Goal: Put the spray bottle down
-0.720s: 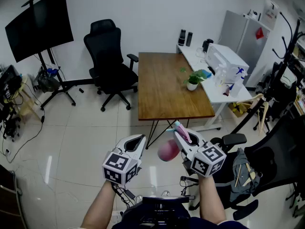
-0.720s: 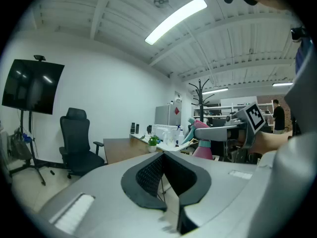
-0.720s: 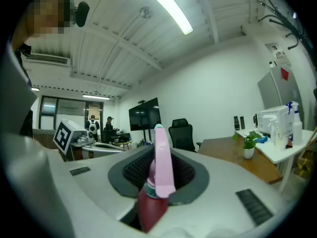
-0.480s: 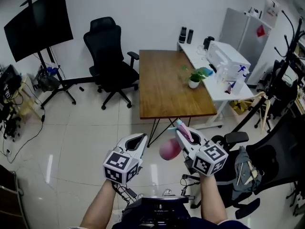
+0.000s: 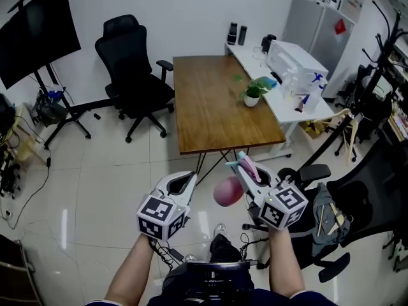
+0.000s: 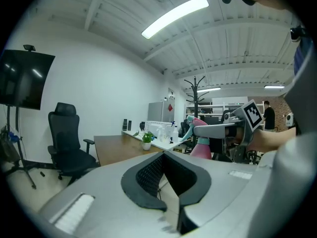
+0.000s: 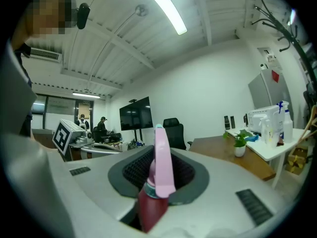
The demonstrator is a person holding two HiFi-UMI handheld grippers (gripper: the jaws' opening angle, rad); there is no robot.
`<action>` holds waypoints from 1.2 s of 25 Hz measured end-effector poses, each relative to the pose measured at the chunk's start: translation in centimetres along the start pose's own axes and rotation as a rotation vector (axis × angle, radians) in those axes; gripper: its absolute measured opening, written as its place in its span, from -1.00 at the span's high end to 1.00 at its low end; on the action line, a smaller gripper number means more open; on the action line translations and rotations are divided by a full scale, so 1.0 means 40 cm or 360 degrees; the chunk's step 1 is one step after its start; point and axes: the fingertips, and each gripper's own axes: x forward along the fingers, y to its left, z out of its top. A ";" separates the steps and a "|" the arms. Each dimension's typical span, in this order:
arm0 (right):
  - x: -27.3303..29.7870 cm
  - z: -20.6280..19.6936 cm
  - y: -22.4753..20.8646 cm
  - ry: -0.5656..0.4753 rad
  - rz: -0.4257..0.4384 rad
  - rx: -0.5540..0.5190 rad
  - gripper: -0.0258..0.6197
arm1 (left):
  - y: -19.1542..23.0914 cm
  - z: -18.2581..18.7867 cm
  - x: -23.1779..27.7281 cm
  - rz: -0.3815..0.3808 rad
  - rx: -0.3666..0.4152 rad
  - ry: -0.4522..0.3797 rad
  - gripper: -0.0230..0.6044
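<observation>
Looking down, we see a pale tiled floor [image 5: 95, 190] around us, with a long wooden table [image 5: 217, 107] ahead and a white desk [image 5: 287, 104] set against its far right side. A black office chair [image 5: 131, 69] stands to the left of the table.

Closer in, we hold both grippers out over the floor, short of the table's near edge. Our left gripper [image 5: 185, 182] has its jaws pressed together with nothing between them. Our right gripper [image 5: 244, 169] is clamped on the neck of the spray bottle [image 5: 228, 190], whose pink body hangs to the left of the jaws in mid-air, resting on nothing.

We judge the task as barely begun. The bottle is in hand but has not reached any surface. What remains is to carry it over a surface, most likely the table, lower it until its base rests, and open the jaws.

Some things stay hidden. In the right gripper view the gripper's housing cuts off the bottle's base, so we cannot tell how level it hangs. The small items on the white desk, beyond the potted plant [image 5: 252, 94], are too small to name.
</observation>
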 end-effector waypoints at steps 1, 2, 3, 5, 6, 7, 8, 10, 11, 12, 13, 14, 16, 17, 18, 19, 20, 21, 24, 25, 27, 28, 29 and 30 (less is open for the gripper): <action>0.008 0.001 -0.013 0.0001 -0.0003 0.0001 0.64 | 0.005 0.001 0.015 -0.0004 -0.0002 0.0001 0.91; 0.018 0.001 -0.027 0.0003 -0.0005 0.0003 0.64 | 0.012 0.002 0.029 -0.0005 -0.0004 0.0002 0.91; 0.028 0.000 -0.042 0.0005 -0.0007 0.0005 0.64 | 0.019 0.002 0.045 -0.0005 -0.0008 0.0004 0.91; 0.053 0.001 -0.075 0.0004 -0.0009 0.0011 0.64 | 0.042 0.000 0.077 0.0003 -0.0017 0.0011 0.91; 0.068 0.004 -0.093 0.0001 -0.0008 0.0013 0.64 | 0.056 0.001 0.095 0.0008 -0.0020 0.0014 0.91; 0.084 0.008 -0.114 -0.0003 -0.0006 0.0014 0.64 | 0.070 0.003 0.117 0.0015 -0.0023 0.0017 0.91; 0.101 0.013 -0.138 -0.0006 -0.0002 0.0013 0.64 | 0.084 0.006 0.141 0.0021 -0.0023 0.0020 0.91; 0.134 0.022 -0.191 -0.0012 0.0007 0.0016 0.64 | 0.107 0.016 0.198 0.0030 -0.0021 0.0028 0.91; 0.151 0.027 -0.220 -0.0015 0.0009 0.0020 0.64 | 0.116 0.021 0.229 0.0031 -0.0021 0.0033 0.91; 0.166 0.032 -0.251 -0.0020 0.0010 0.0023 0.64 | 0.124 0.026 0.261 0.0031 -0.0023 0.0037 0.91; 0.183 0.039 -0.282 -0.0025 0.0011 0.0025 0.64 | 0.132 0.031 0.293 0.0031 -0.0023 0.0040 0.91; 0.200 0.048 -0.313 -0.0030 0.0015 0.0027 0.64 | 0.141 0.038 0.324 0.0033 -0.0024 0.0043 0.91; 0.237 0.066 -0.369 -0.0036 0.0030 0.0027 0.64 | 0.165 0.055 0.385 0.0044 -0.0026 0.0046 0.91; 0.254 0.074 -0.396 -0.0035 0.0038 0.0028 0.64 | 0.176 0.065 0.414 0.0050 -0.0028 0.0047 0.91; 0.269 0.081 -0.424 -0.0033 0.0043 0.0030 0.64 | 0.187 0.074 0.443 0.0056 -0.0030 0.0050 0.91; 0.284 0.088 -0.452 -0.0031 0.0047 0.0032 0.64 | 0.197 0.083 0.471 0.0061 -0.0032 0.0054 0.91; 0.299 0.096 -0.480 -0.0031 0.0050 0.0034 0.64 | 0.206 0.091 0.499 0.0066 -0.0034 0.0057 0.91; 0.315 0.103 -0.506 -0.0032 0.0054 0.0036 0.64 | 0.217 0.099 0.526 0.0073 -0.0036 0.0061 0.91; 0.357 0.123 -0.586 -0.0040 0.0061 0.0037 0.64 | 0.250 0.111 0.609 0.0098 -0.0044 0.0073 0.91; 0.369 0.127 -0.612 -0.0040 0.0061 0.0036 0.64 | 0.259 0.114 0.636 0.0105 -0.0048 0.0075 0.91; 0.391 0.131 -0.660 -0.0031 0.0062 0.0031 0.64 | 0.274 0.118 0.685 0.0121 -0.0054 0.0079 0.91; 0.403 0.130 -0.682 -0.0021 0.0063 0.0030 0.64 | 0.282 0.120 0.707 0.0130 -0.0059 0.0082 0.91; 0.415 0.127 -0.701 -0.0010 0.0066 0.0028 0.64 | 0.291 0.123 0.727 0.0138 -0.0064 0.0085 0.91; 0.427 0.124 -0.719 0.0002 0.0068 0.0026 0.64 | 0.300 0.126 0.746 0.0146 -0.0069 0.0087 0.91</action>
